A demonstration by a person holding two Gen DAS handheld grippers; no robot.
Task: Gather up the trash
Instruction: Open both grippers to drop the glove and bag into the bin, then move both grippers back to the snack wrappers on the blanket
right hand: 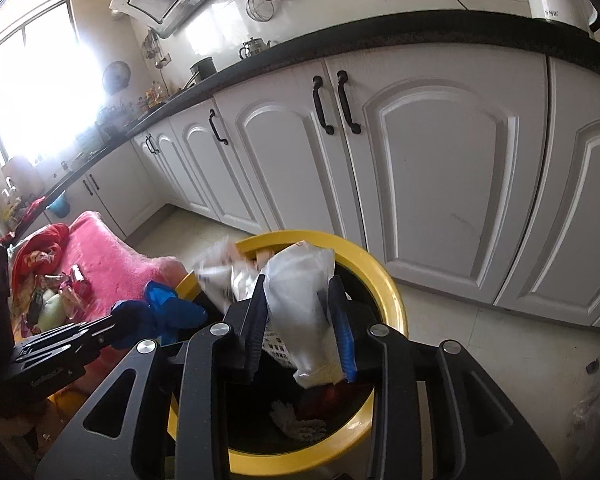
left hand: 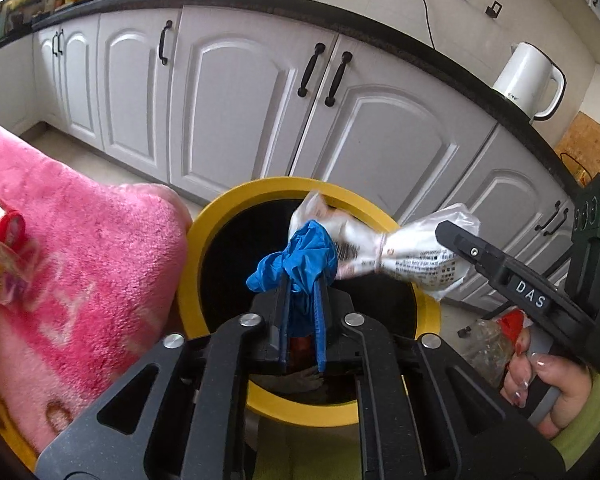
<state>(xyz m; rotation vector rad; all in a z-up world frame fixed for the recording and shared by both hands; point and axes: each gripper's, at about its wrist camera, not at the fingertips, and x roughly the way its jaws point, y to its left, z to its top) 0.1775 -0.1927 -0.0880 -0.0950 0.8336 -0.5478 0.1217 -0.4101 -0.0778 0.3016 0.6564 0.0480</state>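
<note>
Both pieces of trash hang right over the mouth of the bin, so the drop is straight down.

The left gripper [left hand: 302, 300] is clamped on a crumpled blue glove [left hand: 300, 258], which bunches above its fingertips and sits over the dark opening inside the yellow rim of the bin [left hand: 188, 280]. The right gripper [right hand: 300, 316] is clamped on one end of a white printed wrapper [right hand: 300, 300]; the wrapper's long axis runs across the opening from that gripper toward the left one, and its far end seems to touch the glove. The two grippers come in from opposite sides of the bin, with neither clearly nearer its middle. My judgement is that letting go is all the next move needs, though the wrapper's far end lies close to the back rim and could catch there. A pink blanket [left hand: 80, 260] lies just beside the bin on the left.
</note>
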